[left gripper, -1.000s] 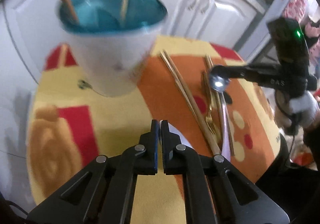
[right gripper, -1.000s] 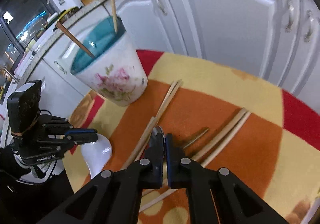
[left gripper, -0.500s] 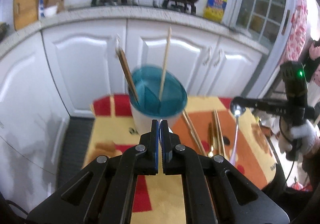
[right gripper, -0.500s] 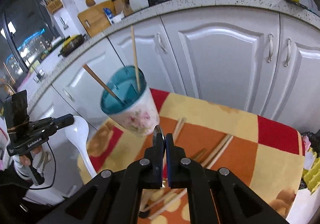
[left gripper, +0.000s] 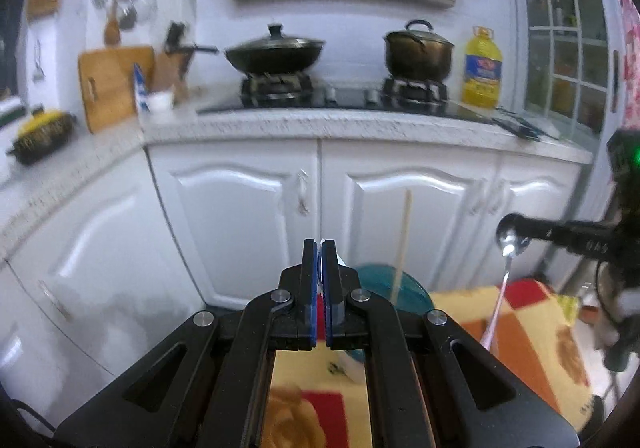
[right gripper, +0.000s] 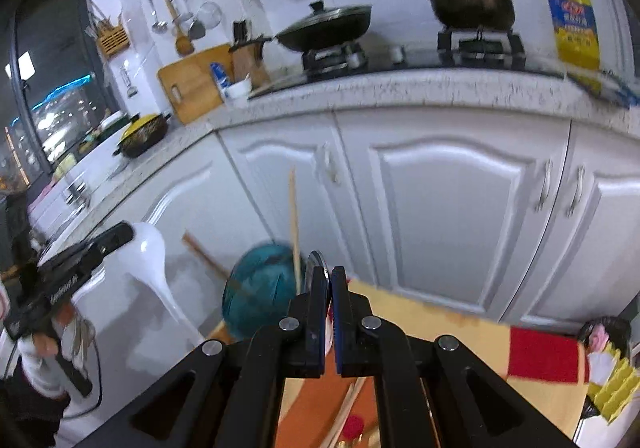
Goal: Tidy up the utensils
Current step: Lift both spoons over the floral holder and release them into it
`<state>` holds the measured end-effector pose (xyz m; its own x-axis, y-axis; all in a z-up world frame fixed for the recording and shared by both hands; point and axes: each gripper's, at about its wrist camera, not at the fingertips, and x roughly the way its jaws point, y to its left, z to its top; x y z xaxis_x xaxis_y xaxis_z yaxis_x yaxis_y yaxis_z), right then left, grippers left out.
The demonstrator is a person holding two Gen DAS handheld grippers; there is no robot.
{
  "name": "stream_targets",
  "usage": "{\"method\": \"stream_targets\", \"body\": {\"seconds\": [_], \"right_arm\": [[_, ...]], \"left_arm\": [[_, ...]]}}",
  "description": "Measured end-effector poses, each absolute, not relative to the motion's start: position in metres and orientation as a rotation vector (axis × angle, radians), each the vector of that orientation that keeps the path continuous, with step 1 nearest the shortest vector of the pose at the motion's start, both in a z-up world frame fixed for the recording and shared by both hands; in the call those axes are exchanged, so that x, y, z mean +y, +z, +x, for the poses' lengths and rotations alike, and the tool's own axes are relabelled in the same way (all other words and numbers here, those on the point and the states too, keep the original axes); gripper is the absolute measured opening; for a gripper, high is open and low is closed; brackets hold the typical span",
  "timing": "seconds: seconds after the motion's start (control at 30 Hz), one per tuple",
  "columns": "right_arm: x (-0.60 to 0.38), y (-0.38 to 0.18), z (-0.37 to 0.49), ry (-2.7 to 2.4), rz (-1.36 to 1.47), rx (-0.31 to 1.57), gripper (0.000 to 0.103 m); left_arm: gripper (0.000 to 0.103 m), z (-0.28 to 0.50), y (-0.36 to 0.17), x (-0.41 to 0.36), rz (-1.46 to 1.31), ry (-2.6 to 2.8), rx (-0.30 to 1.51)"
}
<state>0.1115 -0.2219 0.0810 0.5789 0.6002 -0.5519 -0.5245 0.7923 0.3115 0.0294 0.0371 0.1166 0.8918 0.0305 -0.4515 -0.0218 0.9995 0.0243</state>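
Observation:
My left gripper (left gripper: pixel 320 244) is shut on a white ceramic spoon (right gripper: pixel 150 264), which hangs bowl-up with its handle pointing down. My right gripper (right gripper: pixel 329 273) is shut on a metal spoon (left gripper: pixel 511 244); its thin handle (left gripper: pixel 496 312) dangles toward the cloth. Both grippers are held high above a teal-lined flowered cup (right gripper: pixel 260 290), which also shows behind the left fingers (left gripper: pixel 376 286). Chopsticks stand in the cup: a pale one (left gripper: pixel 402 244) and a darker one (right gripper: pixel 204 258). The left gripper (right gripper: pixel 120 234) hangs left of the cup, the right gripper (left gripper: pixel 516 233) right of it.
The cup stands on a small table with a yellow, orange and red cloth (right gripper: pixel 440 328). Loose chopsticks (right gripper: pixel 344 422) lie on the cloth. White cabinet doors (left gripper: pixel 400 208) rise close behind, under a counter (left gripper: pixel 360 124) with a wok, a pot, an oil bottle and a cutting board.
Both grippers have risen and tipped upward, each with its spoon. The cup and table have dropped to the bottom of both views, and the counter has come into sight.

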Motion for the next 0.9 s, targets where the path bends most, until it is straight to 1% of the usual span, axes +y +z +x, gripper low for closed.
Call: {"method": "stream_targets", "body": {"seconds": [0.2,0.37,0.57,0.7,0.9], "right_arm": [[-0.200,0.092,0.141,0.554,0.098,0.634,0.002],[-0.176,0.086,0.161,0.511,0.042,0.595,0.002],[-0.157,0.073,0.166,0.470,-0.019,0.552,0.002],[-0.142,0.062,0.160,0.448,-0.063,0.529,0.002],[-0.129,0.044,0.148,0.498,-0.107,0.567,0.003]], "left_arm": [[0.001,0.051,0.097,0.029,0.054,0.117,0.437],[0.001,0.067,0.085,0.020,0.082,0.133,0.420],[0.001,0.071,0.064,0.005,0.205,0.167,0.382],[0.001,0.073,0.050,0.002,0.222,0.156,0.412],[0.001,0.074,0.033,0.001,0.211,0.130,0.475]]}}
